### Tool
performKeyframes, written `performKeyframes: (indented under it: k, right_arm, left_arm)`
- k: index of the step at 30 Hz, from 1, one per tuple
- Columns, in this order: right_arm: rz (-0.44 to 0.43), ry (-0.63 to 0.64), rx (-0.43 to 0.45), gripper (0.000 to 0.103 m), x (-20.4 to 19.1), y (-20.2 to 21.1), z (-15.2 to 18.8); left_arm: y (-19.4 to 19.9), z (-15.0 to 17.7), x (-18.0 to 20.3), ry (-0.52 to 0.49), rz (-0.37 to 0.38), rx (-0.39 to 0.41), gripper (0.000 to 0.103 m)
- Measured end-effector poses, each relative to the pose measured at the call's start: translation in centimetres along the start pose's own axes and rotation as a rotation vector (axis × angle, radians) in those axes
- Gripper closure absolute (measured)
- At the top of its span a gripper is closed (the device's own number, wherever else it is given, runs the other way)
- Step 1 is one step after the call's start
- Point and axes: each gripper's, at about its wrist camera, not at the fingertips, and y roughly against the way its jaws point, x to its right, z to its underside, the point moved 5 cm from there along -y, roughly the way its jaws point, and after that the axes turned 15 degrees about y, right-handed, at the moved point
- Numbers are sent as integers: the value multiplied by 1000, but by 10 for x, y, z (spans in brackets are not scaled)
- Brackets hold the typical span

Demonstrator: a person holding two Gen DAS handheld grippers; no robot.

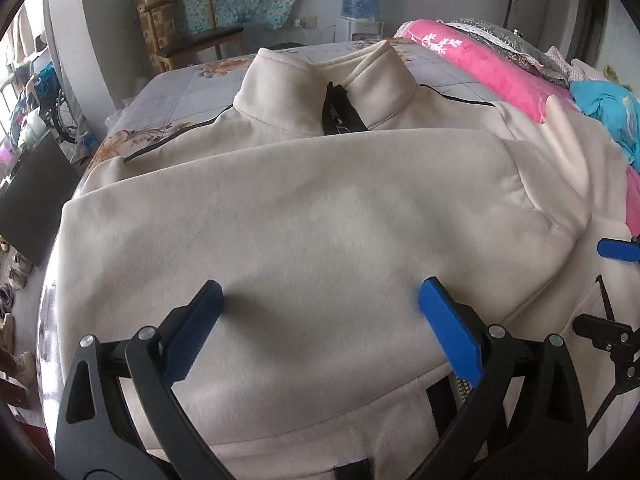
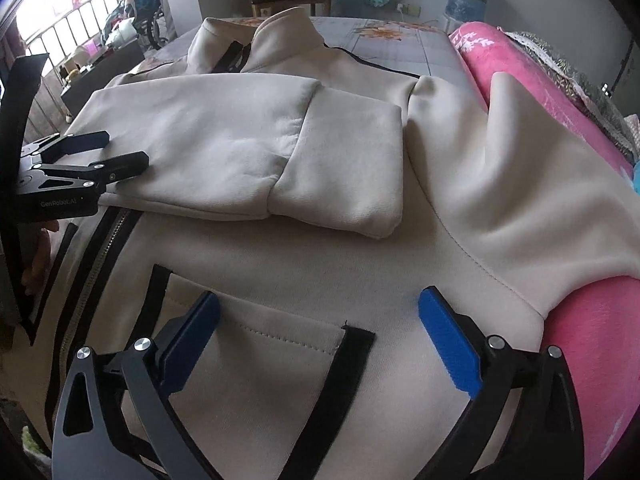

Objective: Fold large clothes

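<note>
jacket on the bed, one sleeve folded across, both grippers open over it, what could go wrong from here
The folded sleeve lies loose on the cream jacket; lifting the hem could slide it off. The other sleeve drapes onto the pink blanket and may drag. The right gripper hovers over the pocket trim and might pinch only that.

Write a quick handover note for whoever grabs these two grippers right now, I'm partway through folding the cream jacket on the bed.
Left gripper: jaws wide open, nothing held, over the folded sleeve.
Right gripper: jaws wide open, nothing held, over the pocket near the hem.
Jacket: lies front up on the bed, collar at the far end, zipper partly open.
Done: one sleeve folded across the chest, cuff flat.
Left: the other sleeve lies out against the pink blanket; fold it in, then fold the body.
</note>
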Motion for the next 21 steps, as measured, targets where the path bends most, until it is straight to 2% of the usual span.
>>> performKeyframes:
  k: [6,10,14,18,21]
  right_arm:
    - [3,22,-39,6,2,7,0]
    - [40,-86,45,6,35,46,3]
    - [128,-250,103,6,112,89,19]
    - [181,-459,122,7,191,109,49]
    - [198,-626,123,15,248,112,76]
  left_arm:
    - [1,0,2,2,-7,-1,7]
    - [10,0,5,-20,3,-1,8]
    - [30,-3,19,-65,42,54,8]
    - [17,1,27,-78,29,31,8]
    - [3,5,28,-69,14,7,7]
